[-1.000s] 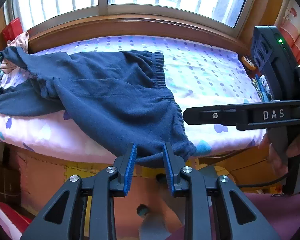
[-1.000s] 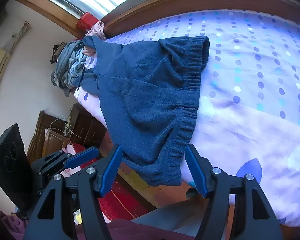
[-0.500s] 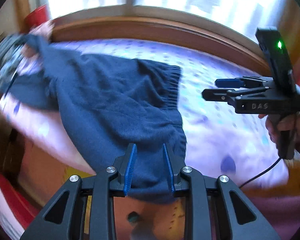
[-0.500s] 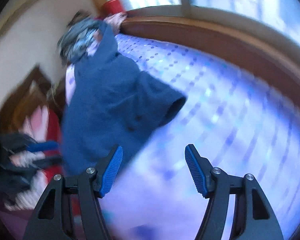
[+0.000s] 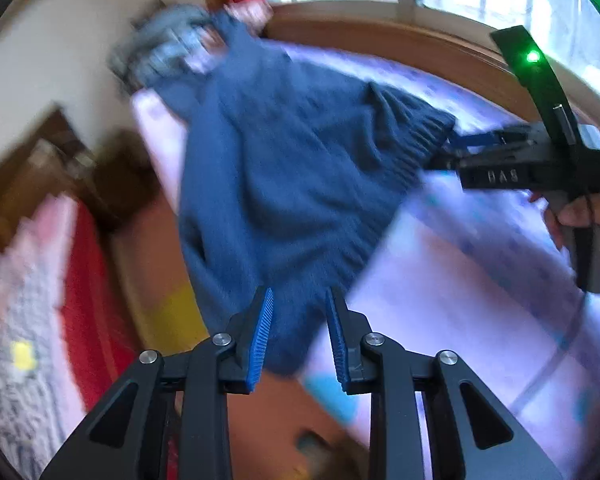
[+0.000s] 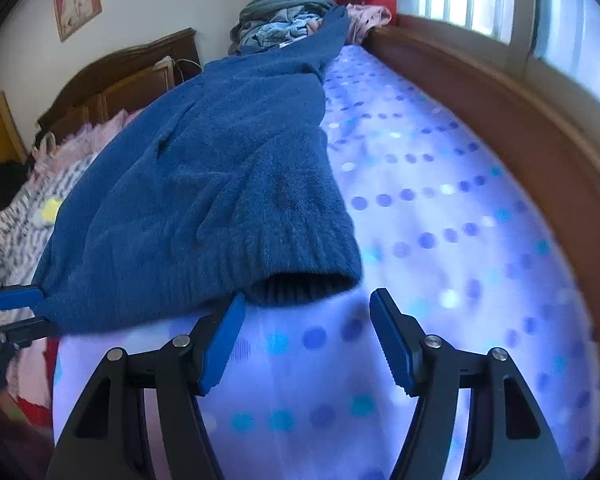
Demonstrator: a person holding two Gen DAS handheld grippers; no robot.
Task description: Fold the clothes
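Lilac dotted sheet (image 6: 440, 240) spreads ahead of and under the right tongs (image 6: 307, 340). On it the blue fleece garment (image 6: 204, 184) lies lengthwise, running away from them toward a heap of clothes (image 6: 280, 20) at the far end. A second ago these tongs hung over the bed's edge by the garment's near corner. They have since swung round to the other end of the ribbed hem (image 6: 300, 288) and stand wide apart just short of it, one pad at its edge. The left tongs (image 5: 299, 336) are narrow, the near hem corner between their pads as before, seemingly pinched. With both corners covered, I judge a lift-and-fold of the hem is being set up. White lettering on the right tongs' body, "DAS" a second ago, is now inverted and blurred.
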